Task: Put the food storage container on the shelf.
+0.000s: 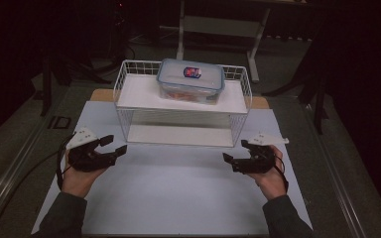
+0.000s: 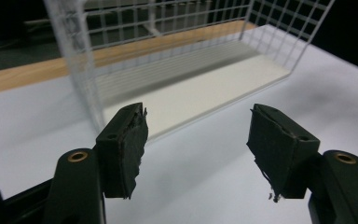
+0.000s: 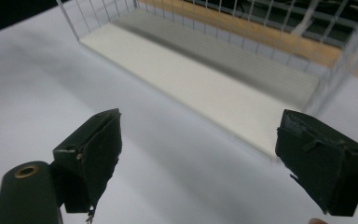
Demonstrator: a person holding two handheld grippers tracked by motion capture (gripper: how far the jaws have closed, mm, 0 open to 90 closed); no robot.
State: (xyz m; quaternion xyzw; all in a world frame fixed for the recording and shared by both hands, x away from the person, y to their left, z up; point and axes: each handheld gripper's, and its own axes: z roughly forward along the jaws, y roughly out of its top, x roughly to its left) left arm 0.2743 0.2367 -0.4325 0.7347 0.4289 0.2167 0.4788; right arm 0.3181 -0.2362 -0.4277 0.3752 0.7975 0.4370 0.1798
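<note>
Both spread wide and empty, left gripper (image 1: 115,144) and right gripper (image 1: 234,156) hover above the white board (image 1: 178,198).

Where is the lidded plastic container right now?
In the high view, the container sits on the top shelf of the white wire rack, right of centre, beyond both grippers.

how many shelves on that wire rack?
2. The upper shelf carries the lidded box; the lower shelf sits on the white mat, nothing visible on it.
</note>
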